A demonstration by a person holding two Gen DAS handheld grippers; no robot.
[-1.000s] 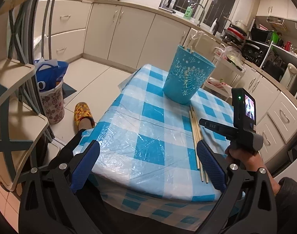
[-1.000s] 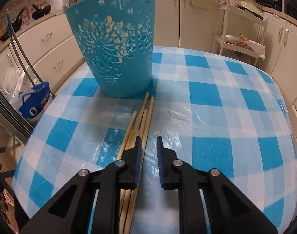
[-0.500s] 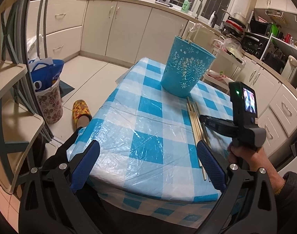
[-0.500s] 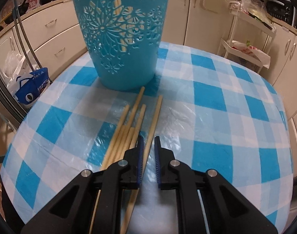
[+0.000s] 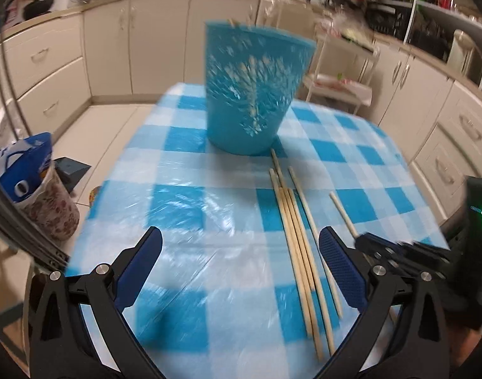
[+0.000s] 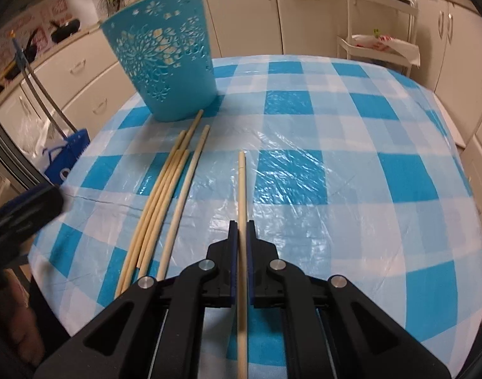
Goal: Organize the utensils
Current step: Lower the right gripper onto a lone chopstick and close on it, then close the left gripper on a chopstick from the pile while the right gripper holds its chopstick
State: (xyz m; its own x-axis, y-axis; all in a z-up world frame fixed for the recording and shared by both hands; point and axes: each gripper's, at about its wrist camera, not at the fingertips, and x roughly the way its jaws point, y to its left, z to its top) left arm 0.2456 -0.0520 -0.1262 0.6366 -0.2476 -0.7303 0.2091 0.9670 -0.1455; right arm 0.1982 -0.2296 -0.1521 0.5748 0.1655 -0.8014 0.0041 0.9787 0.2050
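A blue perforated basket [image 6: 163, 69] stands upright at the far side of the checked table [image 6: 351, 164], with a few chopsticks inside it; it also shows blurred in the left wrist view [image 5: 253, 94]. Several wooden chopsticks [image 6: 165, 195] lie in a loose bundle before the basket, also seen in the left wrist view [image 5: 299, 237]. My right gripper [image 6: 241, 225] is shut on a single chopstick [image 6: 241, 186], held apart to the right of the bundle. My left gripper [image 5: 241, 246] is open and empty over the near-left part of the table.
Cream kitchen cabinets [image 5: 130, 41] ring the room. A white wire trolley [image 6: 380, 41] stands behind the table. A blue bag in a floral bin [image 5: 35, 189] sits on the floor to the left of the table.
My right gripper has closed on one chopstick and drawn it to the right, away from the bundle. My left gripper has swung forward over the table towards the basket.
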